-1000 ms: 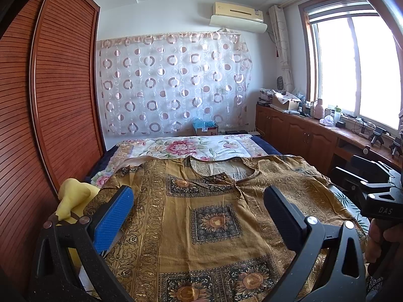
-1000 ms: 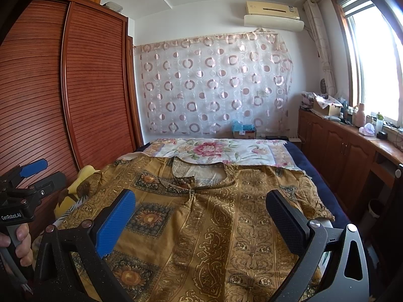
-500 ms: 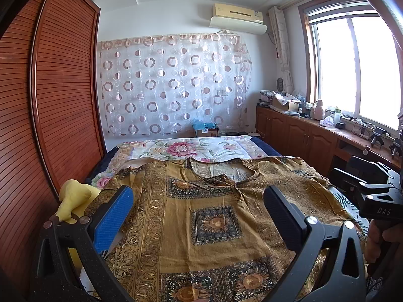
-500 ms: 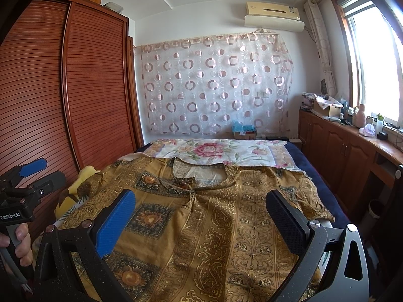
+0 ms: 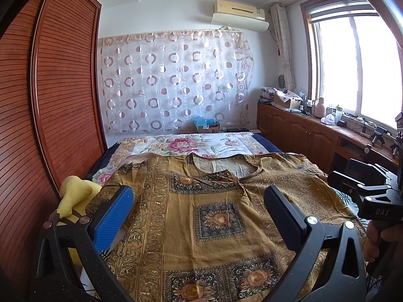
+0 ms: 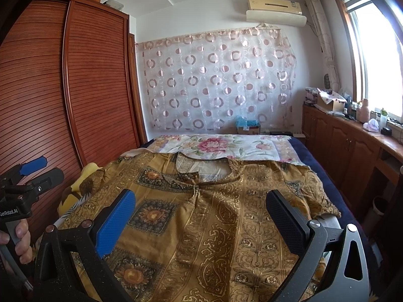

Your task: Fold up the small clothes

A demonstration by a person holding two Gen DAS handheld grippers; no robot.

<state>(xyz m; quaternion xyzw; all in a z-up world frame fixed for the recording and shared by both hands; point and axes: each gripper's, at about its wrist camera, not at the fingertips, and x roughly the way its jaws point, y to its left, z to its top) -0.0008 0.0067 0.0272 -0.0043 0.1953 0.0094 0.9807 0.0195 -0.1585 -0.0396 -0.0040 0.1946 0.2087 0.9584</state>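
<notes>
Hovering both tools above the bed, I have the left gripper (image 5: pixel 199 216) and the right gripper (image 6: pixel 201 216) spread wide, nothing between their fingers. The mustard patterned tunic (image 5: pixel 216 216) lies flat and face up just ahead of and below both grippers, its neckline (image 6: pixel 201 168) pointing away from me, toward the floral bedsheet (image 6: pixel 216 146) beyond. From the left gripper, one short sleeve sits off to its left, close to a yellow cushion (image 5: pixel 75 188); from the right gripper, the other sleeve (image 6: pixel 317 196) lies out to its right, near the mattress edge.

I judge that no fold has been made, so the first lengthwise fold is the step in hand. To do it well, I would take the left gripper to the sleeve's shoulder seam and the right gripper to the hem on the same side, pinching only the top layers with the pads fully over the edge. Lifting both ends together and level should keep the thin cloth from sagging or dragging the bedsheet. The wrinkles near the placket look worth smoothing first.
</notes>
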